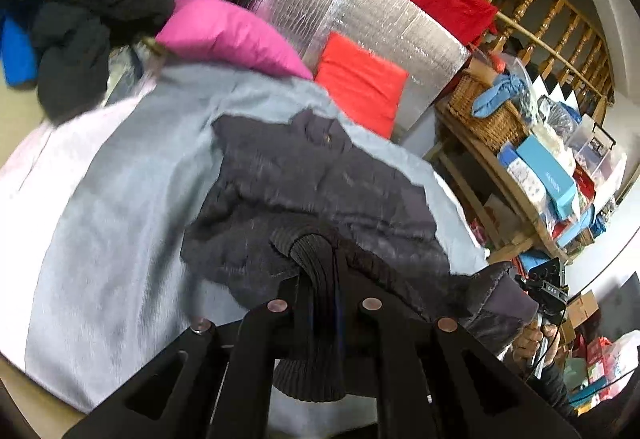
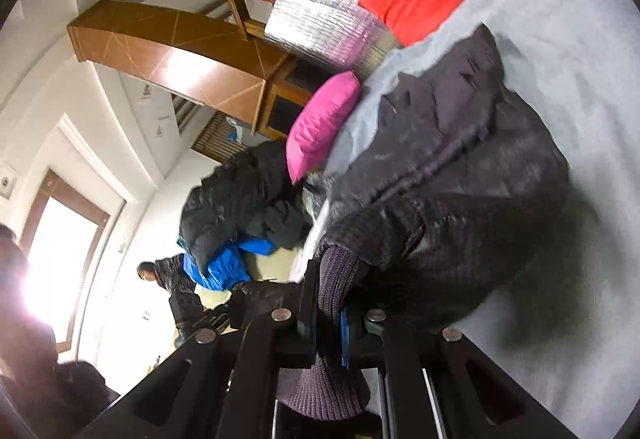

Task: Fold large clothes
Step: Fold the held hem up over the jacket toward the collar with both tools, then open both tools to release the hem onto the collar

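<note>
Left gripper (image 1: 320,279): pinching the ribbed cuff (image 1: 310,259) of the dark jacket (image 1: 320,175).
Right gripper (image 2: 332,303): clamped on another ribbed cuff (image 2: 338,275).
Jacket: lies on the grey sheet (image 1: 132,175).
Writing: blue box (image 1: 548,171) print unreadable.

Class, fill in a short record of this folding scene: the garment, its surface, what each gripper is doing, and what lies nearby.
garment: dark padded jacket
surface: light grey sheet
left gripper: jaws shut on a ribbed knit cuff
right gripper: jaws shut on the other ribbed cuff
nearby: pink cushion, red cushion, black coat pile
</note>
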`<state>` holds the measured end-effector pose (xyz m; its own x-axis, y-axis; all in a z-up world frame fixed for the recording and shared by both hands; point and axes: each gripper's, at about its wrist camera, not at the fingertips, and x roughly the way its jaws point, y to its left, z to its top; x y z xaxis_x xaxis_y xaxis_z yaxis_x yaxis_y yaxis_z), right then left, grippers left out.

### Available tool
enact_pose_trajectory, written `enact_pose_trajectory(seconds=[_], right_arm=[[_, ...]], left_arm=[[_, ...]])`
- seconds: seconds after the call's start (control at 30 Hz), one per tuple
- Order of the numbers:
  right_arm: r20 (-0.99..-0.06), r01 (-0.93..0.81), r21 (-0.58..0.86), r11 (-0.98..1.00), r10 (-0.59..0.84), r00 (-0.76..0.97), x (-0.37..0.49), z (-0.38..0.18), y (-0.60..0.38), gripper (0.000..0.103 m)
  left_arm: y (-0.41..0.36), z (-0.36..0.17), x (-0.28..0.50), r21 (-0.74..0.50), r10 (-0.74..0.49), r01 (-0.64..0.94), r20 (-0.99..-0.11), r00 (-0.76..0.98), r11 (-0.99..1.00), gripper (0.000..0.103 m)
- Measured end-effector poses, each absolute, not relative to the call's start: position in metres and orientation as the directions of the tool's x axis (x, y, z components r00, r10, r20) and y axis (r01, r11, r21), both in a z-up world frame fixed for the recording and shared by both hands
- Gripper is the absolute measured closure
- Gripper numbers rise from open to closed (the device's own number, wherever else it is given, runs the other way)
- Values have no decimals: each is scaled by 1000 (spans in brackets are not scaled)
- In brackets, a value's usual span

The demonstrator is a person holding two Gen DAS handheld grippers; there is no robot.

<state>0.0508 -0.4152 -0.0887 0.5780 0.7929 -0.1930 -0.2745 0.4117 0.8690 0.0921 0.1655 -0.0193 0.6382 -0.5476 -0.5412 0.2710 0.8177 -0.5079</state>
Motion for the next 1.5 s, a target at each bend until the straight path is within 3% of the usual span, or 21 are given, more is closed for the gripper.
enact_pose_trajectory(seconds=[0.37, 0.57, 0.8, 1.07, 1.33, 1.5], right_arm=[[-110, -306, 864, 399, 745, 658, 156, -45, -426, 95], [-130, -252, 874, 416, 699, 703, 223, -40, -432, 95], [-215, -178, 863, 473, 663, 717, 291, -44, -428, 95], [-205, -148, 880, 451, 641, 740, 326, -49, -436, 95], [-306, -1, 892, 452, 606, 734, 385, -97, -437, 95], [-303, 128, 942, 311, 623, 721, 403, -143, -452, 91]], left_arm=[[152, 18, 196, -464, -510, 286, -482, 713, 839, 95], [144, 14, 260, -445, -452, 225, -511, 732, 867, 95], [135, -5, 327, -455, -416, 151, -567, 711, 878, 95], [133, -12, 366, -482, -422, 135, -558, 714, 866, 95], [122, -71, 425, -478, -376, 25, -655, 656, 878, 94], [120, -95, 445, -499, -379, -25, -689, 617, 866, 91]])
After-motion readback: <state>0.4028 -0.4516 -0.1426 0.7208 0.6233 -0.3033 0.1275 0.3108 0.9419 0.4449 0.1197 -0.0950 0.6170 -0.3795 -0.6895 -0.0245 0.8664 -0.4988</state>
